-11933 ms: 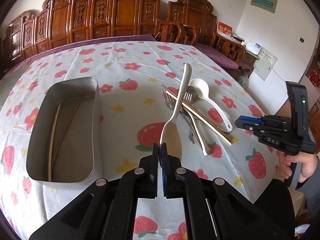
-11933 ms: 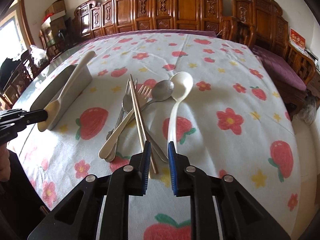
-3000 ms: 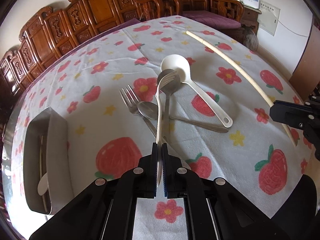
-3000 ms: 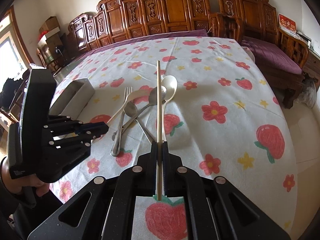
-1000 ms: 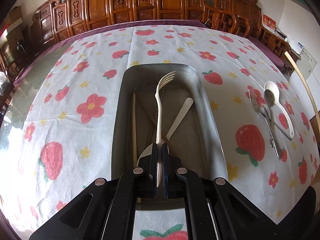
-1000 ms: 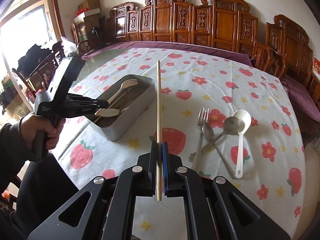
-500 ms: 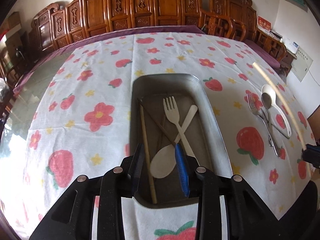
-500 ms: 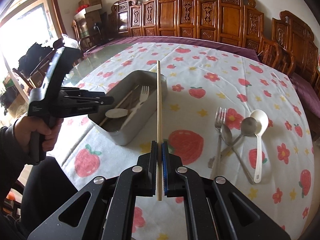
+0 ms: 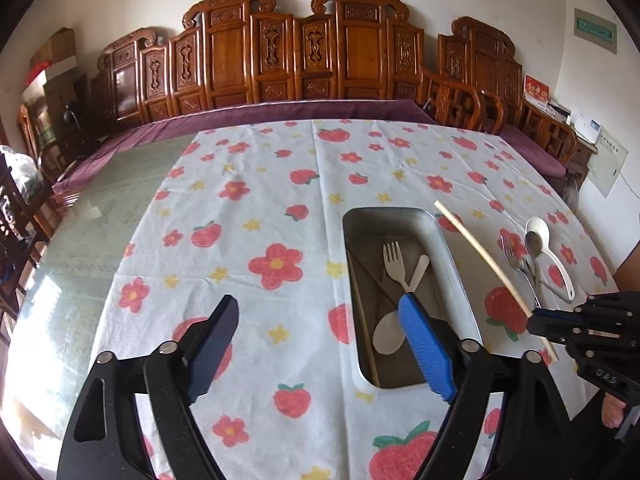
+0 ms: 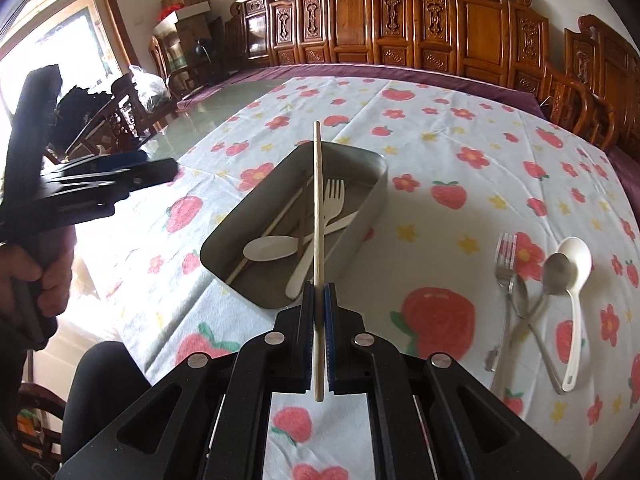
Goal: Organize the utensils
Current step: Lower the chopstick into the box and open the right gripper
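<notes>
A metal tray [image 9: 456, 264] [image 10: 372, 184] on the strawberry cloth holds a cream fork [image 9: 394, 260] [image 10: 334, 200], a cream spoon [image 9: 388, 334] [image 10: 272, 248] and a wooden chopstick [image 9: 362, 316]. My left gripper [image 9: 316, 316] is open wide and empty, above the cloth just left of the tray. My right gripper [image 10: 319, 292] is shut on a wooden chopstick [image 10: 318, 200] [image 9: 484, 258], held above the tray's near end and pointing along it. It shows at the right in the left wrist view [image 9: 560, 326].
A metal fork [image 10: 505, 264], two metal spoons [image 10: 556, 270] and a white ladle spoon [image 10: 574, 264] lie in a loose pile right of the tray. Carved wooden chairs [image 9: 320, 52] line the far table edge. Bare glass tabletop [image 9: 100, 208] lies left of the cloth.
My left gripper opened, left the cream fork in the tray and drew off to the left. My right gripper brought the chopstick over the tray.
</notes>
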Action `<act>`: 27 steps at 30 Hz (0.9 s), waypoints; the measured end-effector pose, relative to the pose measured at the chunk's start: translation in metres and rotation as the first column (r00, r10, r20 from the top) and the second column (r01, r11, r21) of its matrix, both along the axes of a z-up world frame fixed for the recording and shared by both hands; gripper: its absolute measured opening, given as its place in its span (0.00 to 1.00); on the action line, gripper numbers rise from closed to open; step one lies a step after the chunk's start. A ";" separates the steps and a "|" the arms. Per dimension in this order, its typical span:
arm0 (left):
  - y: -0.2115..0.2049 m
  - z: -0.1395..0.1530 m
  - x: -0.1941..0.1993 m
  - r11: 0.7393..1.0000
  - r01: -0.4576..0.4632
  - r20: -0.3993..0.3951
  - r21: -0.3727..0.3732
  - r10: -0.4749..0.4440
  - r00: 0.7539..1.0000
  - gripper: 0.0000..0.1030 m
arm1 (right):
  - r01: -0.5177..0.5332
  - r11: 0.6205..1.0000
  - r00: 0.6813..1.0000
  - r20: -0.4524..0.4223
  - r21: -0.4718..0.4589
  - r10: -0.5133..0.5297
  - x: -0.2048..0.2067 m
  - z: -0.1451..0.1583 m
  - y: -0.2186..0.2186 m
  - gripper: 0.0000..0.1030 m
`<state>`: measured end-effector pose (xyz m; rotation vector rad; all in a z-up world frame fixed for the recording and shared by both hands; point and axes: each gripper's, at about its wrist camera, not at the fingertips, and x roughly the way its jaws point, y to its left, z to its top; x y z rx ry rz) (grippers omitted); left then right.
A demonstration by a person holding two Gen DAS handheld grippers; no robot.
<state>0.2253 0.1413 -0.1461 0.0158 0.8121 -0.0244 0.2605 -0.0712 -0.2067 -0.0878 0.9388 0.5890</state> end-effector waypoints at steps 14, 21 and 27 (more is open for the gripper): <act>0.007 0.020 -0.017 1.000 0.003 0.049 -0.003 -0.003 0.999 0.82 | 0.045 0.998 0.991 -0.131 0.037 -0.039 0.042 -0.028 0.051 0.06; 0.007 0.024 -0.019 1.000 0.008 0.059 -0.015 -0.007 0.998 0.82 | 0.108 0.994 0.976 -0.190 0.019 -0.103 0.063 -0.047 0.056 0.06; 0.006 0.023 -0.021 1.000 0.008 0.054 -0.013 -0.007 0.999 0.82 | 0.101 0.994 0.979 -0.181 0.032 -0.094 0.065 -0.053 0.059 0.08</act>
